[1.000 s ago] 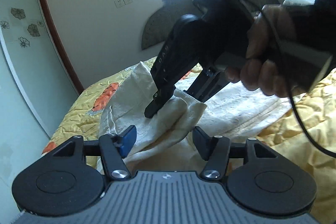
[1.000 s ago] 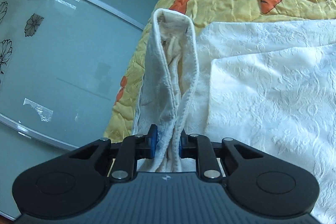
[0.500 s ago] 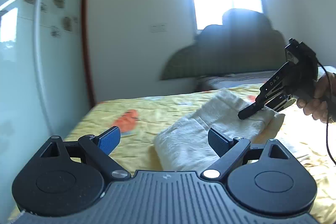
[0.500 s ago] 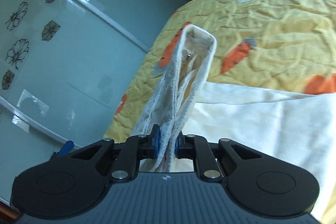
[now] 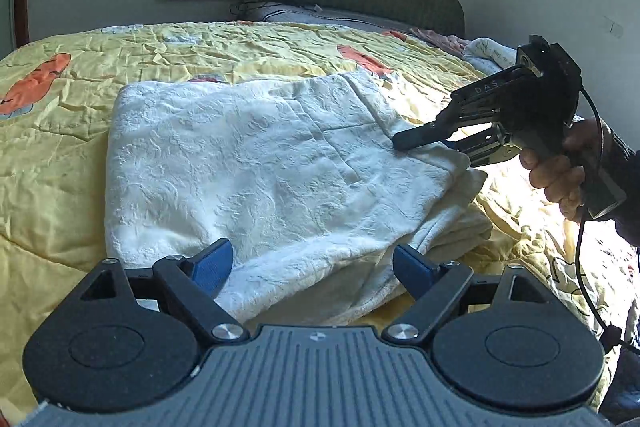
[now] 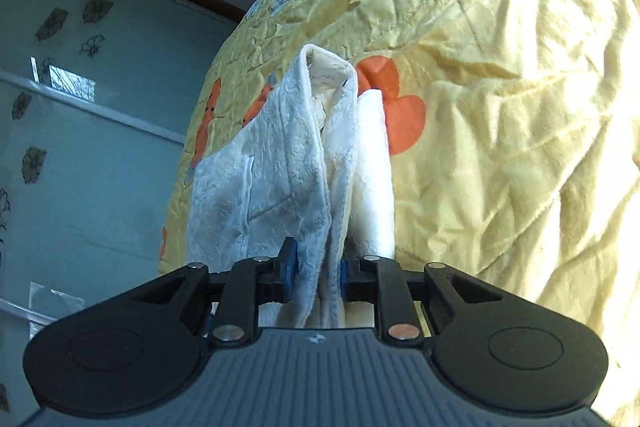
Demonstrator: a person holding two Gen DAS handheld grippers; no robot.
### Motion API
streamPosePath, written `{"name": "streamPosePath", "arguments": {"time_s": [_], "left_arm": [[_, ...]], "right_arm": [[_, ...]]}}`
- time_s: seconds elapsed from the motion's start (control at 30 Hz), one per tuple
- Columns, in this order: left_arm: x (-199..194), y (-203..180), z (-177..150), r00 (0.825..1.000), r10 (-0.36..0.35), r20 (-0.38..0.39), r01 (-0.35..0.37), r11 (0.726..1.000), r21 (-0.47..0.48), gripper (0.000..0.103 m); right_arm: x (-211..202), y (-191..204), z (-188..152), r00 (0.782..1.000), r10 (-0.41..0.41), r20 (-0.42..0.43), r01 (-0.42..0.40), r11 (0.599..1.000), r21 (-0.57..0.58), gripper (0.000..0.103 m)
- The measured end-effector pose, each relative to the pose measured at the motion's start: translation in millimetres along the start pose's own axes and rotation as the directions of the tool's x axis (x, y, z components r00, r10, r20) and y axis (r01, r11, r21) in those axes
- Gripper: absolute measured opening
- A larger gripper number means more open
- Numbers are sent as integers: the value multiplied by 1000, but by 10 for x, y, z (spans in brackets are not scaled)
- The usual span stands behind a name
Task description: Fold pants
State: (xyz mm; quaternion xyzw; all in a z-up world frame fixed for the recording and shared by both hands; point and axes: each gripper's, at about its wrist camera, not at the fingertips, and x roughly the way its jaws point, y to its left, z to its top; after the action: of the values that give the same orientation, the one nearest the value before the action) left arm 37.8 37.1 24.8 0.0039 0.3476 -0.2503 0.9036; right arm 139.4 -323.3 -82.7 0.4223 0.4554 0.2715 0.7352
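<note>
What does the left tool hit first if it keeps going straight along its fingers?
Most likely the white pants folded on the yellow quilt. The left tool is open, angled down over their near edge, with nothing between. Depth is unclear.

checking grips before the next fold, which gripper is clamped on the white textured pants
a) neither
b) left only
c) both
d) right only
d: the right gripper pinches the white textured pants; the left gripper stands open, pads clear of the cloth.
</note>
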Motion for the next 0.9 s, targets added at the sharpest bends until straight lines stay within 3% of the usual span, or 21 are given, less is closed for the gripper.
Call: {"name": "streamPosePath", "arguments": {"time_s": [0.07, 0.13, 0.17, 0.27, 0.3, 0.33, 0.4, 0.43, 0.53, 0.6, 0.63, 0.67, 0.77, 0.83, 0.9], "left_arm": [[-130, 59, 117, 999, 30, 16, -30, 999, -17, 85], [-368, 108, 310, 995, 28, 98, -26, 999, -25, 88], [-436, 133, 435, 990, 35, 137, -32, 999, -20, 93], [-226, 232, 877, 982, 100, 157, -103, 995, 13, 99], [-35, 270, 1016, 984, 130, 125, -135, 991, 26, 97], [183, 323, 1150, 985, 155, 80, -157, 987, 30, 95], [566, 464, 1294, 992, 124, 2, -124, 992, -7, 89], [726, 530, 1323, 995, 98, -24, -99, 995, -33, 85], [1138, 668, 1260, 991, 56, -123, -64, 996, -66, 88], [1218, 681, 1104, 996, 38, -84, -39, 999, -18, 95], [1228, 662, 1029, 998, 20, -62, -20, 1000, 7, 103], [1231, 633, 982, 998, 35, -45, -33, 999, 25, 103], [1205, 561, 1004, 997, 68, -48, -66, 997, 47, 100], [1065, 511, 993, 993, 116, -21, -115, 992, 44, 92], [800, 496, 918, 993, 112, 34, -113, 993, 18, 94]], "right_arm": [[-268, 12, -5, 994, -14, 108, 14, 1000, -4, 22], [-455, 174, -14, 973, -23, 228, 40, 997, -70, 25], [-497, 299, -4, 967, 14, 256, 16, 994, -111, 25], [-287, 620, 103, 968, 126, 217, -99, 986, -133, 31], [-141, 708, 148, 970, 148, 191, -124, 983, -132, 43], [31, 801, 209, 974, 148, 172, -127, 984, -126, 61], [314, 868, 261, 982, 112, 151, -97, 990, -107, 72], [462, 844, 302, 988, 80, 133, -72, 996, -61, 71], [659, 579, 268, 992, -64, 109, 59, 997, 51, 67], [595, 357, 109, 988, -4, 152, -7, 997, 75, 58], [567, 303, 76, 989, -13, 148, 3, 998, 66, 45], [545, 278, 64, 990, -22, 140, 14, 998, 57, 40], [398, 299, 97, 994, -7, 111, 1, 998, 61, 40], [137, 371, 93, 990, 21, 139, -23, 1000, 10, 44], [-76, 322, 51, 991, 50, 127, -49, 999, -10, 44]]}}
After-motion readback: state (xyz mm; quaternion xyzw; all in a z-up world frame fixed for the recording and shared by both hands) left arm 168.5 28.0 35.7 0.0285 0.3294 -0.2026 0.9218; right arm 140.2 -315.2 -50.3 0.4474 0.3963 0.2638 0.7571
